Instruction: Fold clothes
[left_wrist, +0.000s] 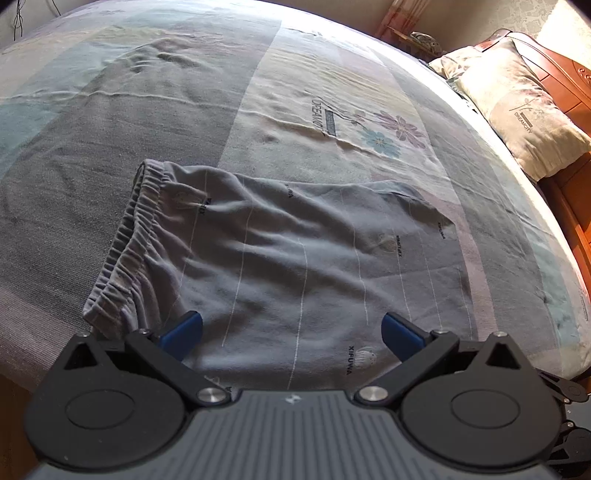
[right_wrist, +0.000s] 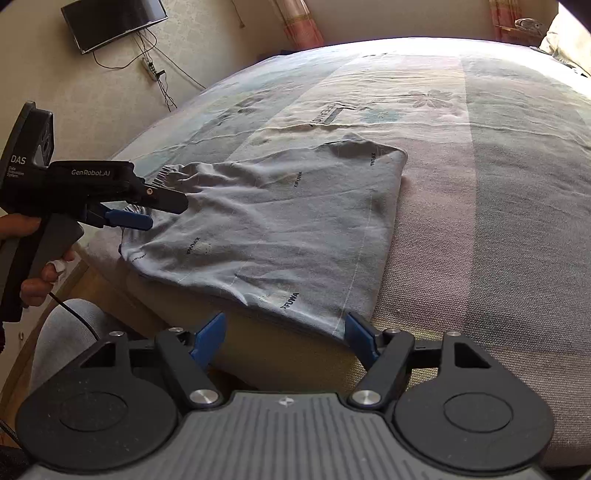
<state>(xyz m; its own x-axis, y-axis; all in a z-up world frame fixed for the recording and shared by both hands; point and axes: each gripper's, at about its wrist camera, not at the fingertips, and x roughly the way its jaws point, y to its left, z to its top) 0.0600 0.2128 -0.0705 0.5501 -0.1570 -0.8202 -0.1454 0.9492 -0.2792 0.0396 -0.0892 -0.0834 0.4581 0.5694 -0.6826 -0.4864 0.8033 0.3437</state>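
A pair of grey shorts (left_wrist: 280, 258) is spread on the bed (left_wrist: 110, 122) near its front edge — one fold seems already made, judged from the doubled layers, though wrinkles remain; a further fold is probably left. The left gripper (left_wrist: 291, 328) is held wide open above the cloth; the right gripper (right_wrist: 286, 332) is likewise wide, nothing being held.
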